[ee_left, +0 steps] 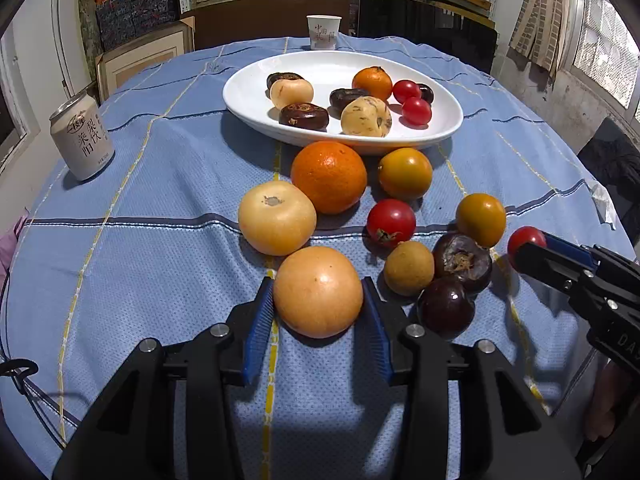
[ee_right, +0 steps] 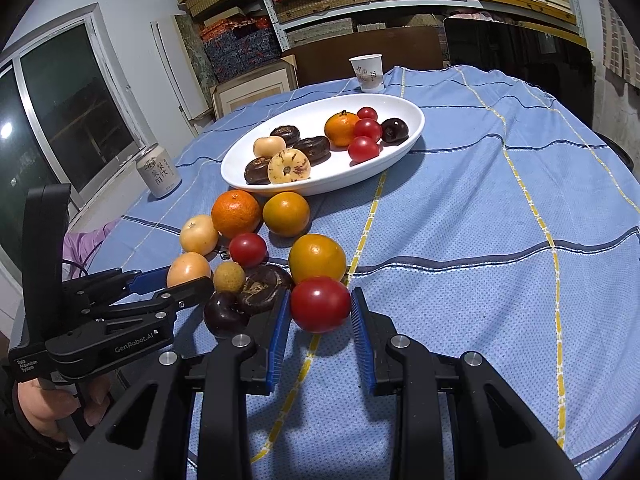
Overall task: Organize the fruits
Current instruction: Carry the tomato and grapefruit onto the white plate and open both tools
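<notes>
Here, the left gripper (ee_left: 318,300) clasped a pale orange fruit (ee_left: 318,292); the right gripper (ee_right: 320,312) bracketed a red tomato (ee_right: 320,304), contact uncertain.

Two low wrist views close over the tablecloth (ee_left: 160,200), both facing the shared white plate (ee_right: 400,144).

The plate (ee_left: 248,92) is shiny and smooth. The tablecloth (ee_left: 160,184) is bumpy woven cloth. The can (ee_left: 82,138) looks like metal.
</notes>
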Action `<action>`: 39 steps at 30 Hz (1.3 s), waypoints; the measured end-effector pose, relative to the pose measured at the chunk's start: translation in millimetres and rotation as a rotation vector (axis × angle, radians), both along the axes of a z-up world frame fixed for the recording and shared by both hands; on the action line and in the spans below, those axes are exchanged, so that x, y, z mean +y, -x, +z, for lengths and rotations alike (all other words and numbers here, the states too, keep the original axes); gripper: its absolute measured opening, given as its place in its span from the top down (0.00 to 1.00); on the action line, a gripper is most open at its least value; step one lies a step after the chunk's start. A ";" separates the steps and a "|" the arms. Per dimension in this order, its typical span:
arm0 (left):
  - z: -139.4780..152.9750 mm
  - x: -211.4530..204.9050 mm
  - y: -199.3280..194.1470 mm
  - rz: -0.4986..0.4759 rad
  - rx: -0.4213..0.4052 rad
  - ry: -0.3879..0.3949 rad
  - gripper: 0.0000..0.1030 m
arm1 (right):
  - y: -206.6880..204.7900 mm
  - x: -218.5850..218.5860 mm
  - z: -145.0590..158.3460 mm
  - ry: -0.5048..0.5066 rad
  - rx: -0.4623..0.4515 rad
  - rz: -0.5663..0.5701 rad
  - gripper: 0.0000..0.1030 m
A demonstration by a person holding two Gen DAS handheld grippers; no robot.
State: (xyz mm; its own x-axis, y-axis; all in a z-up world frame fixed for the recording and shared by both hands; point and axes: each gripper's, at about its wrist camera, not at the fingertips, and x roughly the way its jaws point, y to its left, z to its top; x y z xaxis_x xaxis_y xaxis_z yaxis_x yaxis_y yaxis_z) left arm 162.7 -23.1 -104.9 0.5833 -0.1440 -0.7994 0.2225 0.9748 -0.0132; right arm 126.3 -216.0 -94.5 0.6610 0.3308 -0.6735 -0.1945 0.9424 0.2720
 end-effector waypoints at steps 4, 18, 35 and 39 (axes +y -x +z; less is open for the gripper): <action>0.4 1.6 -0.1 0.004 -0.001 0.006 0.59 | 0.0 -0.1 0.0 0.000 0.000 0.000 0.70; 6.8 13.4 6.5 0.032 -0.036 0.055 0.59 | 0.5 -1.7 -0.3 -0.003 -0.005 -0.002 0.70; 78.9 20.3 -6.3 -0.025 -0.137 0.106 0.59 | -15.4 -24.8 51.4 -0.022 -0.073 0.002 0.70; 103.6 10.9 -52.9 -0.040 -0.141 0.122 0.59 | -44.6 -24.8 80.4 0.006 -0.122 0.016 0.70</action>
State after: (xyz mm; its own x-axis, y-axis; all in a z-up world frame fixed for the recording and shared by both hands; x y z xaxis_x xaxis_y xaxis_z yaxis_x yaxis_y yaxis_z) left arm 215.5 -12.3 -1.3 0.6804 -0.2606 -0.6849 0.2694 0.9581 -0.0970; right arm 170.9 -240.9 -14.1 0.7330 0.3384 -0.5901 -0.2410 0.9404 0.2400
